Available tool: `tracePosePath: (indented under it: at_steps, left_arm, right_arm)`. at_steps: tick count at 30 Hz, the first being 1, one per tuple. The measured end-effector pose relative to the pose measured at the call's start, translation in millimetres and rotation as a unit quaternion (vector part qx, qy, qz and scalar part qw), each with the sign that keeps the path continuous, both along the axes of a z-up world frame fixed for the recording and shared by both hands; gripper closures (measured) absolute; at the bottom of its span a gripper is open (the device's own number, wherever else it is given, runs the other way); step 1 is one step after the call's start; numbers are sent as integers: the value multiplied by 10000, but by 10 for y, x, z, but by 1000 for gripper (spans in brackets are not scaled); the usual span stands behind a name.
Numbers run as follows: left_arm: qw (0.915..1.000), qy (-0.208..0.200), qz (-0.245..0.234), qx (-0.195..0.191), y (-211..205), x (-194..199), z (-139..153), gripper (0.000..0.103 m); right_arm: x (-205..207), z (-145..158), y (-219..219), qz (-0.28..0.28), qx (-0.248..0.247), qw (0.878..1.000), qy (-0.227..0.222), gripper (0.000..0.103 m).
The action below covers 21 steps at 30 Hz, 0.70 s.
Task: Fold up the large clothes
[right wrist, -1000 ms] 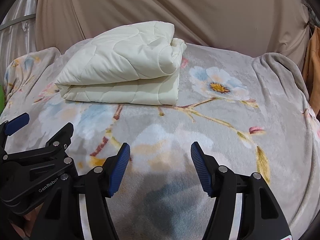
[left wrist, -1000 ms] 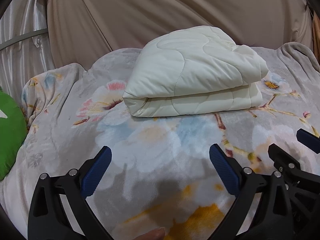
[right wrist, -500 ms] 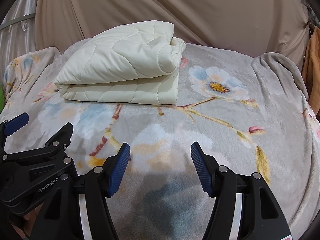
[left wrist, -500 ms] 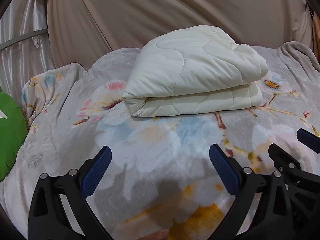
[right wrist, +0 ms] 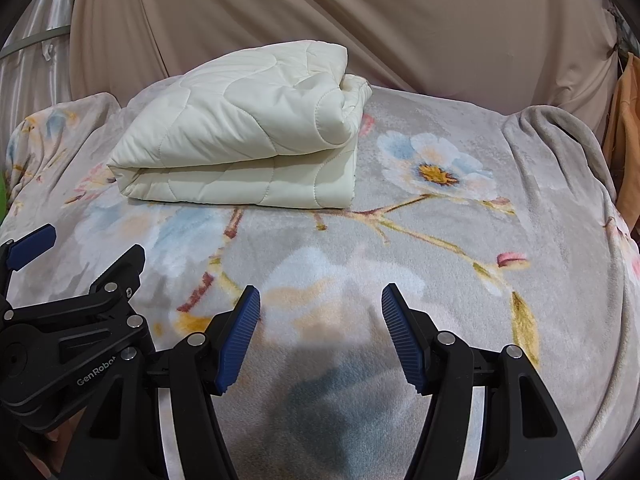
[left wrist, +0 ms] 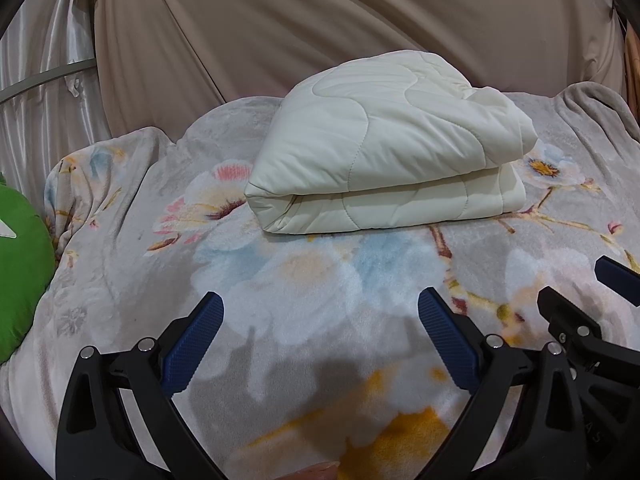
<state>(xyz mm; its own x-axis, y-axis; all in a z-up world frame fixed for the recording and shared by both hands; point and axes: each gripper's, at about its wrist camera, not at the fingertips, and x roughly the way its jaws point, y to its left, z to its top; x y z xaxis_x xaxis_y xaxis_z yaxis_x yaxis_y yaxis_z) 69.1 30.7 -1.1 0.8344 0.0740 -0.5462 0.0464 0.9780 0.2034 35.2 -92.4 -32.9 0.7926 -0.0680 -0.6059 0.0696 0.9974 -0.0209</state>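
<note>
Far left there's a green cushion (left wrist: 20,276) poking in at the edge of the bed. Next over, the left gripper (left wrist: 320,336) hangs low over the floral blanket (left wrist: 304,280), jaws spread wide with nothing between them. Its blue pads (left wrist: 192,350) aren't touching any fabric as far as I can see. The cream quilt (left wrist: 384,148) is folded into a thick bundle and lies on the blanket, well ahead of both grippers, up near the beige curtain (left wrist: 320,20). Then the right gripper (right wrist: 320,336), just beside the left one, jaws also apart and empty. Far right, something orange (right wrist: 626,120) hangs by the curtain.
</note>
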Motion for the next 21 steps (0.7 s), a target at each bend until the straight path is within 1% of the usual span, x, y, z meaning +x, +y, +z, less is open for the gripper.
tracePosePath:
  at_steps: [21]
  left_arm:
    - [10000,5,4,9,-9,1,-3,9]
  right_arm:
    - [8,-2,-34,13,-18,10000,1,41]
